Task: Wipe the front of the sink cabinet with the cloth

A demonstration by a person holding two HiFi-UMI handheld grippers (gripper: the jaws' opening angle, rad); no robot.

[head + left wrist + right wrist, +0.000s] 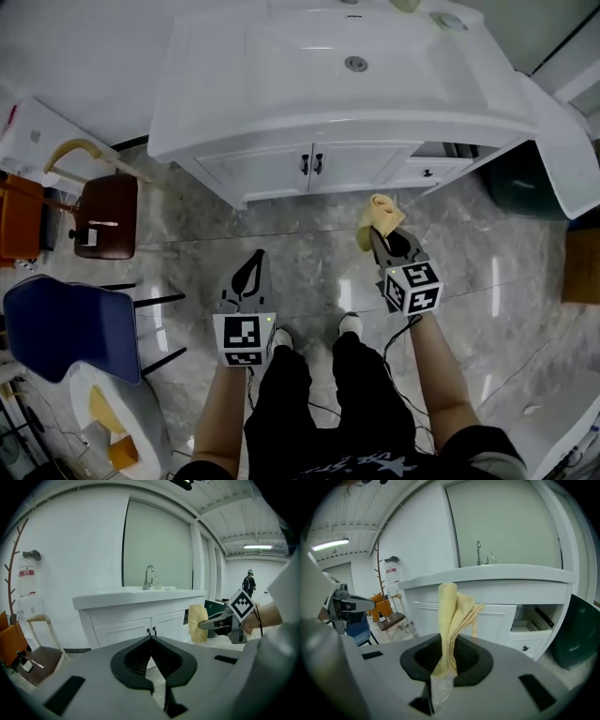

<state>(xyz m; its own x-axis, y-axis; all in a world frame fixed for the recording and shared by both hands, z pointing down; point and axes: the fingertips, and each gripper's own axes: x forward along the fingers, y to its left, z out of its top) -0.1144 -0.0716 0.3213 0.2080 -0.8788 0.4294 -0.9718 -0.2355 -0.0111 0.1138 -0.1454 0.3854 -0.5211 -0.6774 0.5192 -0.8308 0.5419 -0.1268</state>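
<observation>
The white sink cabinet (309, 169) stands ahead of me, its two doors closed; it also fills the left gripper view (136, 623) and the right gripper view (492, 618). My right gripper (382, 239) is shut on a yellow cloth (379, 217), held a short way off the cabinet front, right of the door handles. The cloth (453, 616) rises upright from the jaws. My left gripper (251, 264) hovers lower and to the left, shut with nothing in it (151, 641). From there the cloth (198, 623) shows beside the cabinet.
A drawer (441, 155) at the cabinet's right side stands open. A dark green bin (520, 183) sits right of it. On the left are a brown chair (106, 216), an orange chair (19, 220) and a blue chair (70, 323). Marble floor lies between me and the cabinet.
</observation>
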